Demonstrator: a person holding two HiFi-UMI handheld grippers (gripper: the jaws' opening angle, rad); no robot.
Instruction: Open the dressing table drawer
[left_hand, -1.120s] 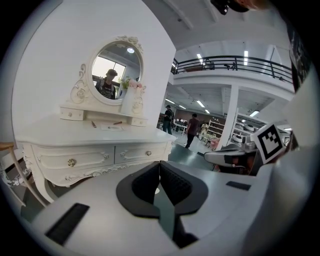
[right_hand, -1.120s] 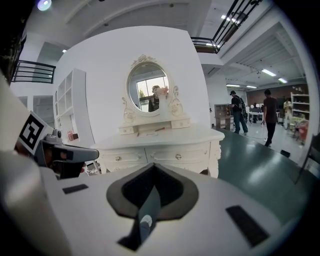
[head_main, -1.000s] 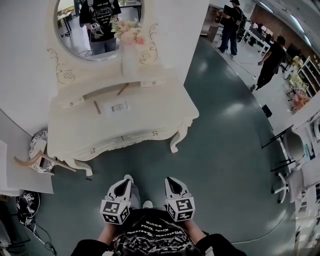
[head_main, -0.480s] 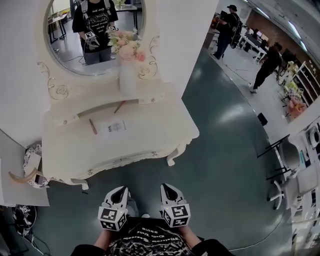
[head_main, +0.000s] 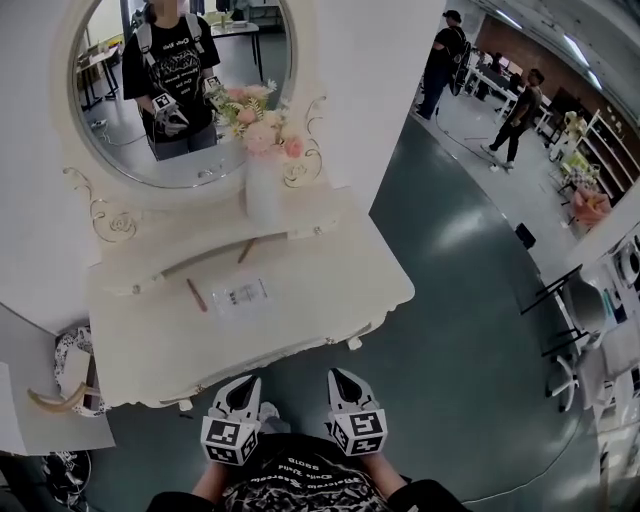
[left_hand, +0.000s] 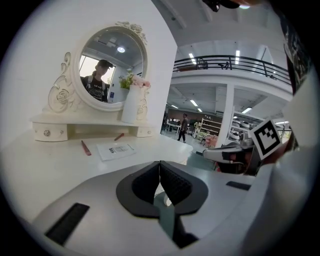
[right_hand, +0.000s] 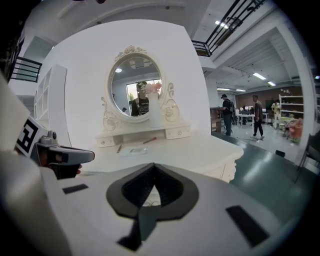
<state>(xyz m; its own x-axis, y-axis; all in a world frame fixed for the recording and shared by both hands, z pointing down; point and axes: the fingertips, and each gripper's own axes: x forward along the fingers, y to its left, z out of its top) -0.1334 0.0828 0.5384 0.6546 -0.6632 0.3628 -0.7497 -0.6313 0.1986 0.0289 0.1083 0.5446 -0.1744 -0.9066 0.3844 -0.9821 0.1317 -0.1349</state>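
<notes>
The cream dressing table (head_main: 330, 290) with its oval mirror (head_main: 180, 90) stands right in front of me. In the head view the tabletop's front edge hides the front drawer's face. Two small shelf drawers with knobs show under the mirror (left_hand: 47, 132) (right_hand: 180, 132). My left gripper (head_main: 247, 383) (left_hand: 159, 164) and right gripper (head_main: 337, 377) (right_hand: 153, 166) hang side by side just short of the table's front edge. Both are shut and hold nothing. Each points at the table, slightly downward.
A white vase of pink flowers (head_main: 262, 190), a printed sheet (head_main: 240, 296) and a brown pencil (head_main: 196, 294) lie on the tabletop. A patterned stool (head_main: 70, 365) stands at the left. People (head_main: 440, 60) walk at the far right, near chairs (head_main: 585, 320).
Both grippers and my view have come closer to the table. The drawer front and its knobs, visible earlier, have slipped out of sight under the tabletop's edge. Jaws stayed shut.
</notes>
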